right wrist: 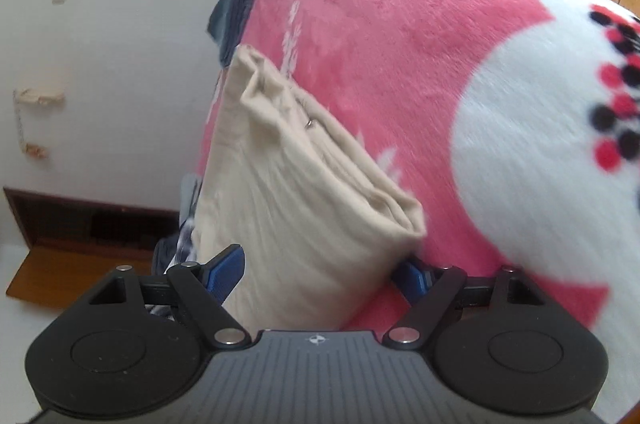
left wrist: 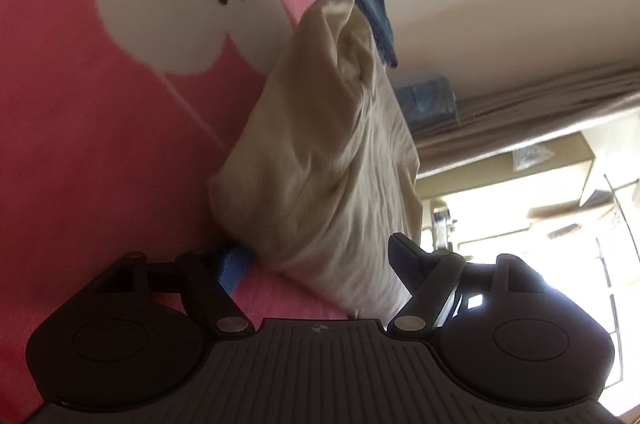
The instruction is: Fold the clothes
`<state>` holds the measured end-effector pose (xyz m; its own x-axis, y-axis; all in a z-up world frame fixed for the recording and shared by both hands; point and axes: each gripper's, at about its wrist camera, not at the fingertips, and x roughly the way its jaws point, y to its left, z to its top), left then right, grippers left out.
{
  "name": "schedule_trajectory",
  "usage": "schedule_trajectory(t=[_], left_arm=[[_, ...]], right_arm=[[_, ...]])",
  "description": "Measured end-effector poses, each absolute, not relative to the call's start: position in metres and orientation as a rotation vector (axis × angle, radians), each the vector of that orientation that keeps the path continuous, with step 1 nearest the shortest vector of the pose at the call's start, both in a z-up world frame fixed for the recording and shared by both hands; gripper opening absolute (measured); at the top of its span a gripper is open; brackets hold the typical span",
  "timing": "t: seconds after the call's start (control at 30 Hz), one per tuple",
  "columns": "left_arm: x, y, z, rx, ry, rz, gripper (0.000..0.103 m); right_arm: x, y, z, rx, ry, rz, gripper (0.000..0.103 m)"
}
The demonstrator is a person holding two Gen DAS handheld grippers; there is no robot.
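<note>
Okay, both my claws straddle the beige garment (right wrist: 304, 192) on the pink blanket (right wrist: 400, 44): left gripper (left wrist: 316, 260) and right gripper (right wrist: 320, 264) each pinch a bunched, layered end. Keep both ends level and taut so layers land square.

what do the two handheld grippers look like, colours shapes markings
Both match: a ribbed dark grey body with a small compass-like emblem, two round black housings, black linkage arms on silver pivot pins, and blue textured finger pads. The left gripper and right gripper show no cables or sleeves.
</note>
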<state>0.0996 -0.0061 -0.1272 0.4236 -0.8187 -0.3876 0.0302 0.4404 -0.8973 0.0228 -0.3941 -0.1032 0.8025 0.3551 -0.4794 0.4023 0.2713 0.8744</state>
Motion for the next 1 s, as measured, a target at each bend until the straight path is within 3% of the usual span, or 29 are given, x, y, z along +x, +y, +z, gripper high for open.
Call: schedule_trajectory(t=[0.13, 0.23, 0.3, 0.37, 0.43, 0.5, 0.57, 0.6, 0.63, 0.73, 1.0], left_arm=[[0.102, -0.010, -0.129, -0.989, 0.976, -0.627, 0.061], [0.105, -0.013, -0.131, -1.002, 0.964, -0.608, 0.054], [0.106, -0.015, -0.131, -1.005, 0.957, -0.597, 0.052], [0.105, -0.017, -0.130, -0.984, 0.955, -0.588, 0.050], [0.106, -0.022, -0.128, -0.954, 0.951, -0.569, 0.044], [0.105, -0.025, -0.124, -0.921, 0.947, -0.553, 0.039], [0.108, -0.031, -0.120, -0.890, 0.937, -0.545, 0.033], [0.106, -0.031, -0.116, -0.876, 0.932, -0.548, 0.032], [0.105, -0.031, -0.114, -0.865, 0.928, -0.550, 0.031], [0.099, -0.029, -0.107, -0.844, 0.934, -0.565, 0.029], [0.038, 0.008, -0.091, -0.762, 1.061, -0.708, 0.029]], right_arm=[[0.032, -0.395, -0.102, 1.330, 0.684, -0.050, 0.087], [0.027, -0.397, -0.100, 1.384, 0.687, -0.088, 0.078], [0.022, -0.397, -0.106, 1.454, 0.668, -0.111, 0.078], [0.028, -0.399, -0.110, 1.459, 0.672, -0.108, 0.080], [0.039, -0.401, -0.111, 1.456, 0.675, -0.091, 0.091], [0.047, -0.401, -0.109, 1.428, 0.675, -0.085, 0.090], [0.052, -0.400, -0.106, 1.389, 0.682, -0.090, 0.075], [0.051, -0.399, -0.105, 1.362, 0.691, -0.100, 0.057], [0.048, -0.399, -0.103, 1.343, 0.694, -0.101, 0.046], [0.022, -0.396, -0.094, 1.282, 0.682, -0.074, 0.036], [-0.055, -0.379, -0.070, 1.220, 0.742, 0.038, 0.033]])
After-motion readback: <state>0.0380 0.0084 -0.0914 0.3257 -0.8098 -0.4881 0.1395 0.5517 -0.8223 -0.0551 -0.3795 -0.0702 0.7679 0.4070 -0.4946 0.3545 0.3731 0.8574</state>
